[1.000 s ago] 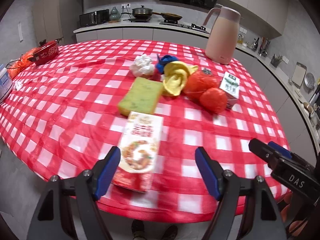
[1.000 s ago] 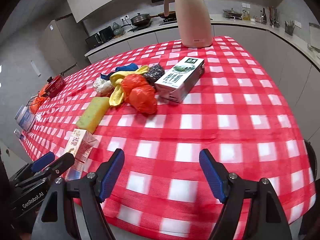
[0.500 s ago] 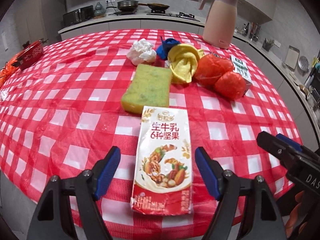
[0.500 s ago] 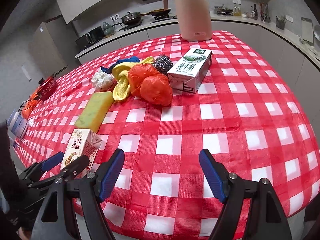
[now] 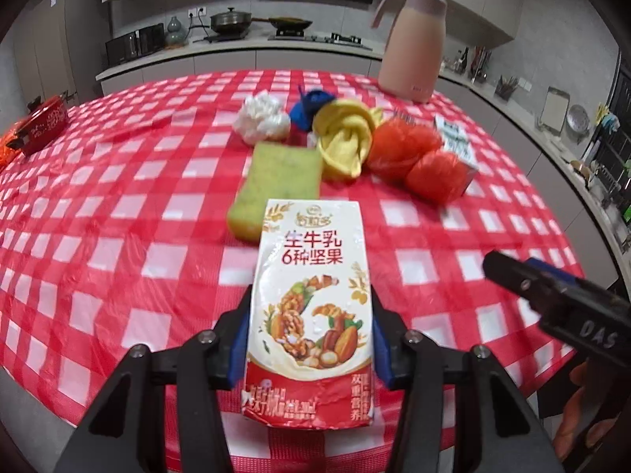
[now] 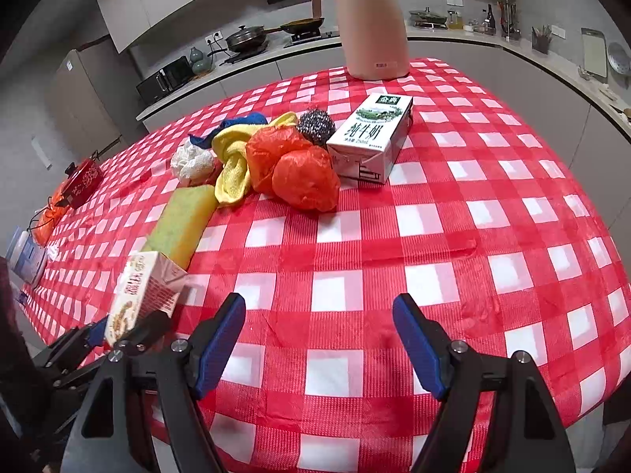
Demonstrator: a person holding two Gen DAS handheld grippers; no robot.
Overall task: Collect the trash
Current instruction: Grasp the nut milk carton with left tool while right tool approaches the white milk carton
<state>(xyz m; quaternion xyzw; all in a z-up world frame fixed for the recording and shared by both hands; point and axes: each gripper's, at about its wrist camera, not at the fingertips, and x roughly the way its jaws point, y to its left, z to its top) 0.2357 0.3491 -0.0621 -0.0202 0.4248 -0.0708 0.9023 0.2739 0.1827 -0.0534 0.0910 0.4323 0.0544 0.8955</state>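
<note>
Closing left gripper [image 5: 309, 339] pinching carton [image 5: 311, 315] printed "生牛乳 6种坚果", right gripper [image 6: 317, 345] spread wide over bare tablecloth [image 6: 453, 213], "DAS" lettered on its side.

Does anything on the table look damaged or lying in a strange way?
The white-and-green milk carton lies on its side, its end flaps unfolded. The red-and-white nut-milk carton, between the closing left claw, also looks dented.

Nut milk carton [image 5: 311, 307] "生牛乳 6种坚果", white milk carton [image 6: 370, 138] seemingly "纯牛奶", right hand-held gripper [image 5: 552, 299] "DAS"
</note>
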